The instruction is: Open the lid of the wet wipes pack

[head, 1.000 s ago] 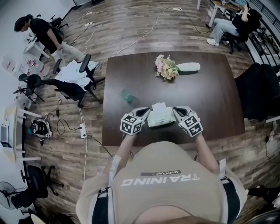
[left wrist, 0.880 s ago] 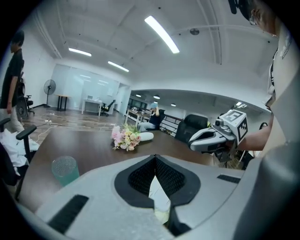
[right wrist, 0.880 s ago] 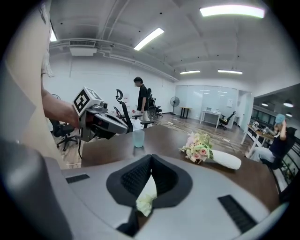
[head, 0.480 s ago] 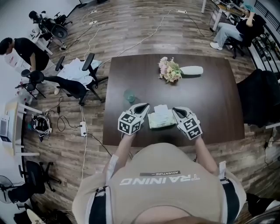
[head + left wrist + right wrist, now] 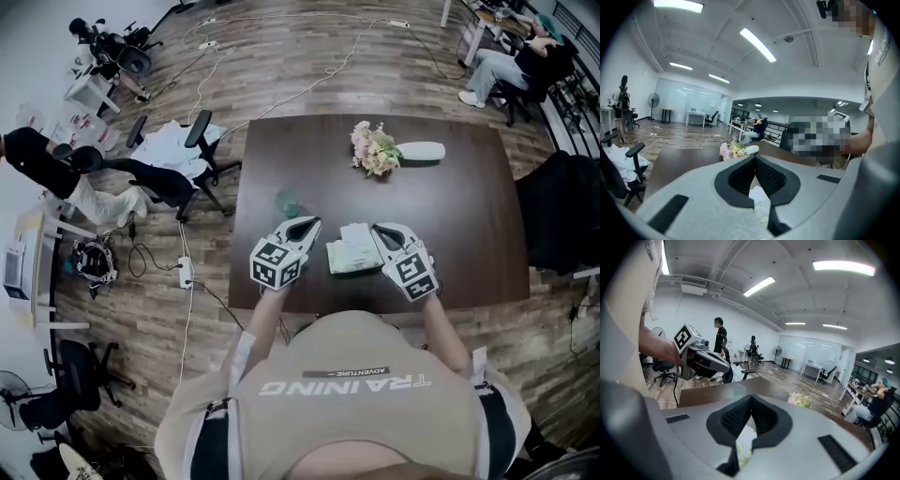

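Though contents unseen, pack (image 5: 352,255) over table (image 5: 450,216).

We are standing in an open-plan office, with swivel chairs (image 5: 161,184), desks (image 5: 695,114) and cables (image 5: 319,71) trailing over the wooden floor (image 5: 141,314).

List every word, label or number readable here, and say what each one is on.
"TRAINING": large print on the person's shirt, upside down in the head view.
"ADVENTURE": small print on the same shirt, just above it in the picture.
Print on the wet wipes pack: too small to read.
The marker cubes: square patterns only, no words.
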Demonstrator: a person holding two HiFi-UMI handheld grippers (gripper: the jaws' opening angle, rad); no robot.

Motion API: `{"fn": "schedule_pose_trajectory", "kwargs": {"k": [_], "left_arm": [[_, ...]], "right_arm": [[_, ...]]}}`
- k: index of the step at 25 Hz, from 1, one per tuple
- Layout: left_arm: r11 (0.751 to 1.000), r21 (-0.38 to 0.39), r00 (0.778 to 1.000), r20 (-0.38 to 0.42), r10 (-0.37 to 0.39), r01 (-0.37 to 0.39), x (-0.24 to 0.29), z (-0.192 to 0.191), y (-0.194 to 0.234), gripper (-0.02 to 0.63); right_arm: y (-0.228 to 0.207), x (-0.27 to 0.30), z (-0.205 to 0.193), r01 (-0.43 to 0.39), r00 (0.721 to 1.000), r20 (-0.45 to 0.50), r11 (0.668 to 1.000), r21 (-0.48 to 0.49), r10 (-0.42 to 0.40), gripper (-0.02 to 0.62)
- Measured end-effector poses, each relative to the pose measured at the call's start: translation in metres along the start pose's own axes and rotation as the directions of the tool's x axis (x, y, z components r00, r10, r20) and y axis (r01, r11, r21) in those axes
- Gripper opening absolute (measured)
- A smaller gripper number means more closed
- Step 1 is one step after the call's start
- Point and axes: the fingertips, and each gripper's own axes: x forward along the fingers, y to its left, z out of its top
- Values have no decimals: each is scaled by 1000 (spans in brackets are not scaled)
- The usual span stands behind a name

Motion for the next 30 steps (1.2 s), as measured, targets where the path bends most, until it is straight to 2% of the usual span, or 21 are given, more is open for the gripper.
{"fn": "schedule_pose_trajectory", "kwargs": {"k": [3, 8, 12, 17, 24, 30], "left_arm": [[1000, 22, 999, 38, -5, 4, -4, 14, -6, 9], [999, 54, 994, 113, -5, -2, -6, 42, -15, 9], [997, 79, 988, 153, 2, -14, -12, 64, -17, 9], [996, 89, 979, 202, 2, -21, -17, 87, -23, 9], [994, 103, 977, 210, 24, -47, -39, 103, -19, 9], [990, 124, 971, 239, 30, -61, -45, 119, -14, 9]], "right_arm": [[-2, -4, 13, 4, 999, 41, 999, 32, -6, 14], [-13, -21, 34, 69, 992, 107, 997, 27, -72, 14], [-17, -30, 48, 92, 985, 141, 996, 19, -94, 14], [-29, -38, 55, 109, 978, 173, 992, 60, -117, 14], [-31, -34, 74, 120, 968, 214, 990, 68, -132, 14], [-35, -35, 83, 120, 957, 251, 986, 113, -145, 14]]}}
